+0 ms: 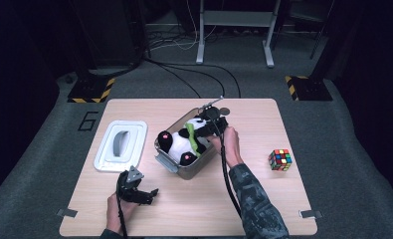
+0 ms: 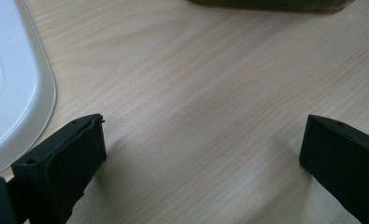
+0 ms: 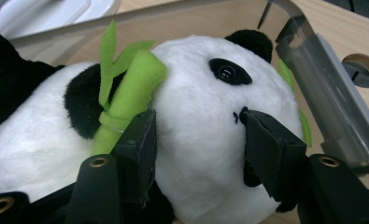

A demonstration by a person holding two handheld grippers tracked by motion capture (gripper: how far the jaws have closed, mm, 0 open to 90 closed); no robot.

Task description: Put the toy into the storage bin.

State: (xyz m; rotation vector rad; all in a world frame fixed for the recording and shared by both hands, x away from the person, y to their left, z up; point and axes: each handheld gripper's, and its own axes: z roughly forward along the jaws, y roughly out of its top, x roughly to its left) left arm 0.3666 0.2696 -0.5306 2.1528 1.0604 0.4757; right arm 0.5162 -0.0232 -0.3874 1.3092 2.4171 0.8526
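Black-and-white plush panda with green bamboo, lying inside clear bin.

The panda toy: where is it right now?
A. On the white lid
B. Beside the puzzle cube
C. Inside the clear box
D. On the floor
C: the panda toy lies inside the clear box, with the right gripper closed on its head.
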